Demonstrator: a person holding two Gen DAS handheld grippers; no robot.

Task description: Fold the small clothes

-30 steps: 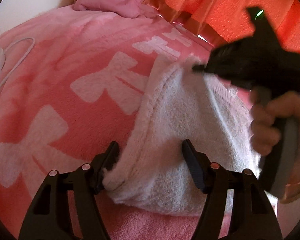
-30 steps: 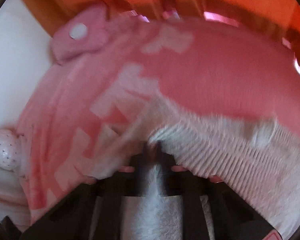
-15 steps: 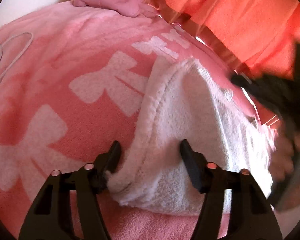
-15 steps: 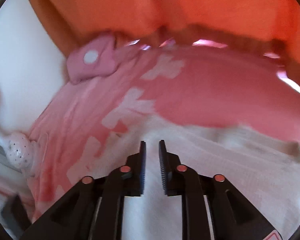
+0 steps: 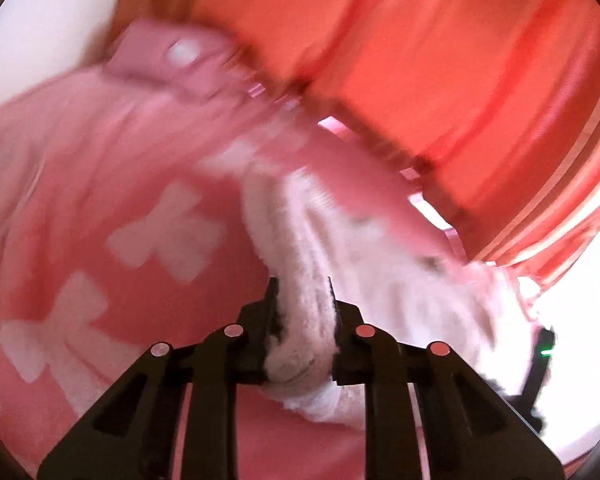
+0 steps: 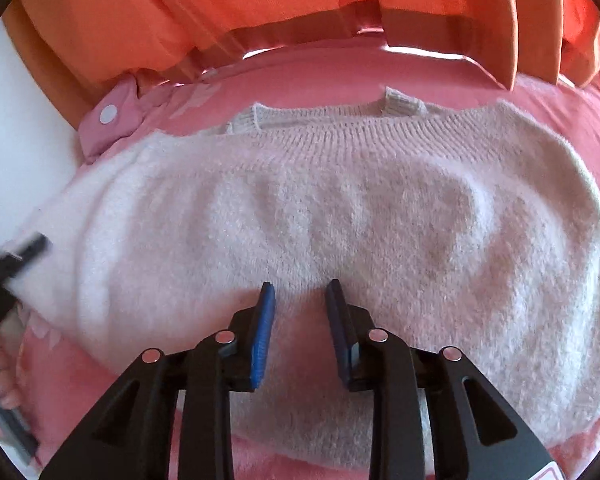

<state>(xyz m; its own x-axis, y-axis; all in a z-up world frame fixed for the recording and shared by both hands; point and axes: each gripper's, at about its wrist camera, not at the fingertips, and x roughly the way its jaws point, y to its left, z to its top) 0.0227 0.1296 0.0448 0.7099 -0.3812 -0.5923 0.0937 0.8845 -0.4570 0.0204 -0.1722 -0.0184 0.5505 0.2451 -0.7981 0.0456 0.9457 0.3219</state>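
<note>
A fluffy white knitted sweater (image 6: 340,216) lies flat on a pink blanket (image 6: 420,68), its ribbed neckline at the far side. My right gripper (image 6: 300,292) hovers over the sweater's near middle, open and empty. My left gripper (image 5: 302,300) is shut on a bunched edge of the sweater (image 5: 304,320) and holds it up; this view is blurred. The left gripper's tip also shows at the left edge of the right wrist view (image 6: 24,252).
The pink blanket (image 5: 100,184) has white bow patterns (image 5: 168,232). A small pink pouch with a white disc (image 6: 112,116) lies at the blanket's far left. Orange curtains (image 6: 300,4) hang behind. A white wall (image 6: 16,120) stands at left.
My left gripper has closed on the sweater's edge and is moving with it. My right gripper let go, opened and drew back over the sweater's middle.
</note>
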